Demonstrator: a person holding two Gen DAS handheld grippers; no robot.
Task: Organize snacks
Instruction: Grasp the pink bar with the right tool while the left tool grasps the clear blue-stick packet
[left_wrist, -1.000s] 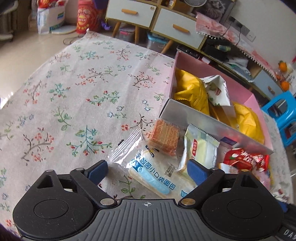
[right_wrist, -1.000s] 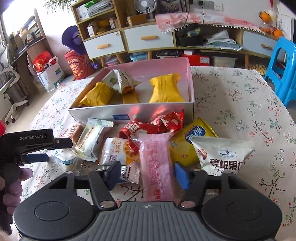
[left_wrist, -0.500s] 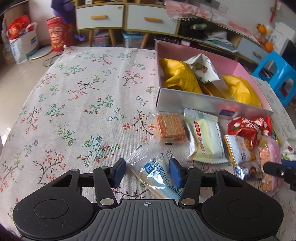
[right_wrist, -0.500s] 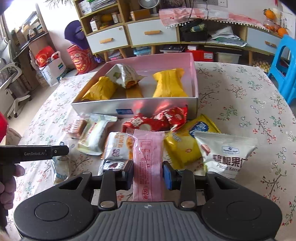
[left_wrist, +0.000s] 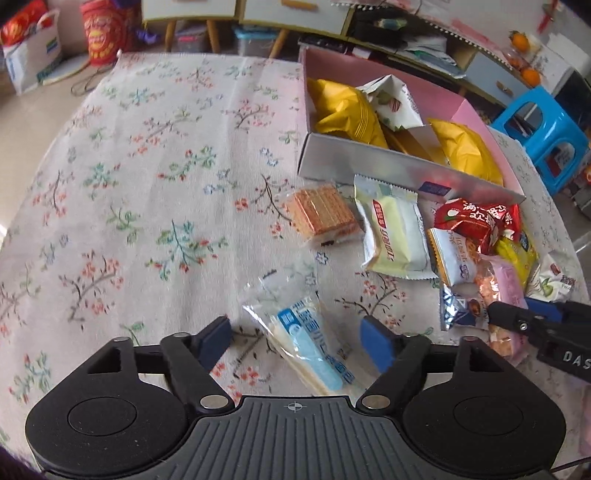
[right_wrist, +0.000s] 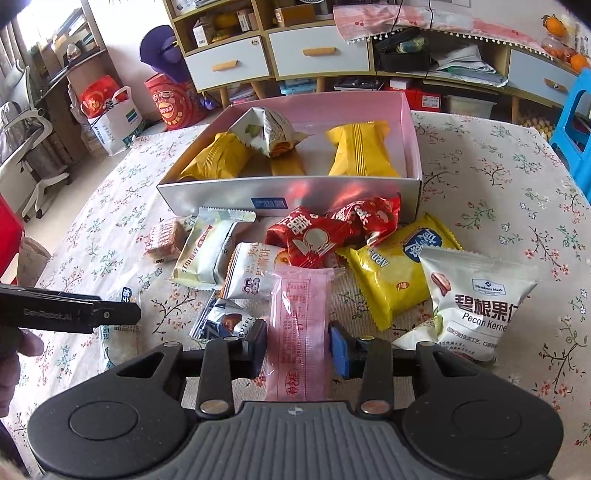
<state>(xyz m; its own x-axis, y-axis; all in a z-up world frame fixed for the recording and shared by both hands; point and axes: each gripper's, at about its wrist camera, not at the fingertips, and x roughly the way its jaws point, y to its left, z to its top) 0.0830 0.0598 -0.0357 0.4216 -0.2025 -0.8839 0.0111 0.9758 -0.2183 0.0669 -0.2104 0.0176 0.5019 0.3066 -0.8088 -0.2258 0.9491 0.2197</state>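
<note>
Three yellow packets (right_wrist: 218, 158) and one white packet (right_wrist: 271, 131) inside the pink box (right_wrist: 412, 140)

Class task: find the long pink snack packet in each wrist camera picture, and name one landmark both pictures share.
Left wrist view: pink snack packet at the right edge, gripped by the right claw.
Right wrist view: bottom centre, clamped by the right claw.
Shared landmark: pink box.

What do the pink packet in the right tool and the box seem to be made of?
Pink packet: thin plastic film, semi-glossy, with creases and light sheen. Box: probably coated cardboard; its stiff, flat front wall looks silvery and reflects the red wrappers.
</note>
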